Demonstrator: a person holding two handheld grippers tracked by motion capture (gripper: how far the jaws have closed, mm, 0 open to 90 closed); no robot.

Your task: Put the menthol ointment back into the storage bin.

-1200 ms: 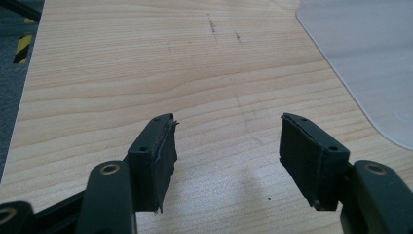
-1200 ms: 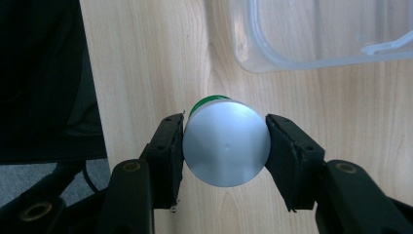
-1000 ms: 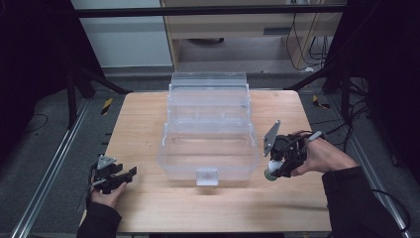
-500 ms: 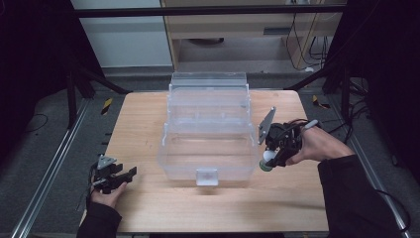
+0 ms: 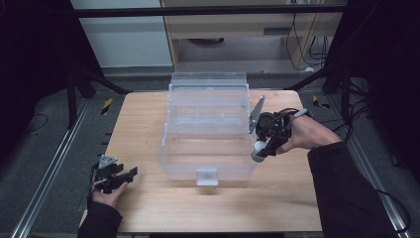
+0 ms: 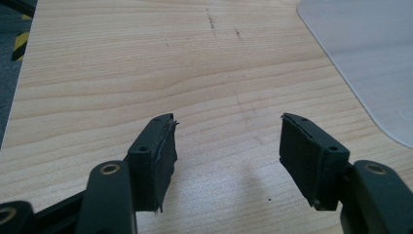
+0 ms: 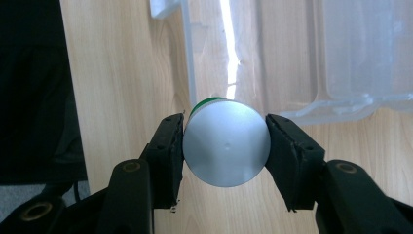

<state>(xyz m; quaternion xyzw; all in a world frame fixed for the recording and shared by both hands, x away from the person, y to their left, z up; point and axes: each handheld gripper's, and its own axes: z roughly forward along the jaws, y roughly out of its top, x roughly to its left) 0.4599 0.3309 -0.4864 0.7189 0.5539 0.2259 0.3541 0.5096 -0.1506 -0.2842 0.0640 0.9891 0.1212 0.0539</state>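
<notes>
A clear plastic tiered box (image 5: 208, 129) stands open in the middle of the wooden table (image 5: 143, 124). My right gripper (image 5: 260, 151) hangs over the box's right front corner, shut on a small can with a silver end and green rim (image 7: 226, 143); the same can (image 5: 258, 151) is seen in the high view. In the right gripper view the box's clear wall (image 7: 311, 58) lies just beyond the can. My left gripper (image 5: 126, 174) rests at the table's front left, open, with bare wood between its pads (image 6: 160, 156). A corner of the clear box (image 6: 370, 58) is at the upper right there.
A beige cabinet (image 5: 247, 25) stands beyond the table's far edge. Black frame struts and cables run along both sides. Yellow-black tape marks (image 5: 106, 105) lie on the grey floor at the left. Bare wood stretches left of the box.
My right gripper has carried the can leftward and away from me, from the table's right side to the box's right front corner. The left gripper has stayed put.
</notes>
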